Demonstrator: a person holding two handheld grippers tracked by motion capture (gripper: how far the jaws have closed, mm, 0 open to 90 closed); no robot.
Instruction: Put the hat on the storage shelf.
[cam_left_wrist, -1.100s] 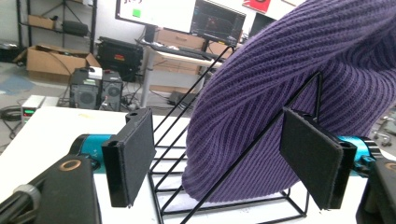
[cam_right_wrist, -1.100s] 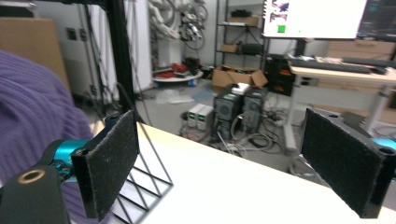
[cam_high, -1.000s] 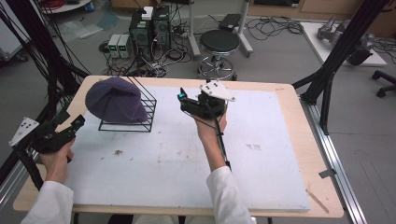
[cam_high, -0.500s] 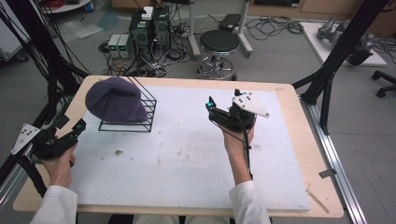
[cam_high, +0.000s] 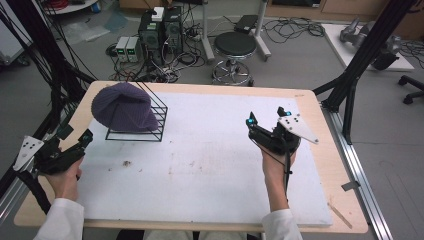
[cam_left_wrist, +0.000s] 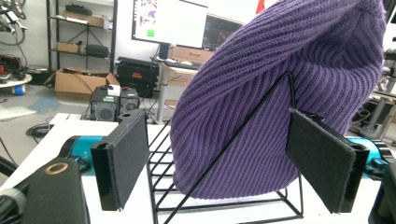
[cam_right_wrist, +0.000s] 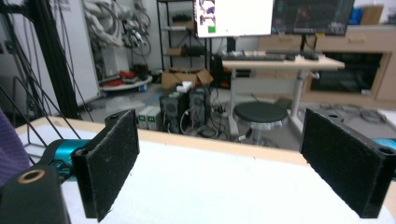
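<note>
Black wire rack stands at the table's far left; purple knit hat draped over it, covering its top. Left gripper near table's left edge, jaws apart, empty. Right gripper jaws apart, empty. Since 0.5 s ago: right gripper moved slightly rightward; hat and rack unchanged.

The high view looks forward and down on the whole bench; the left gripper view sits low, close to the purple hat — shared with both others.
</note>
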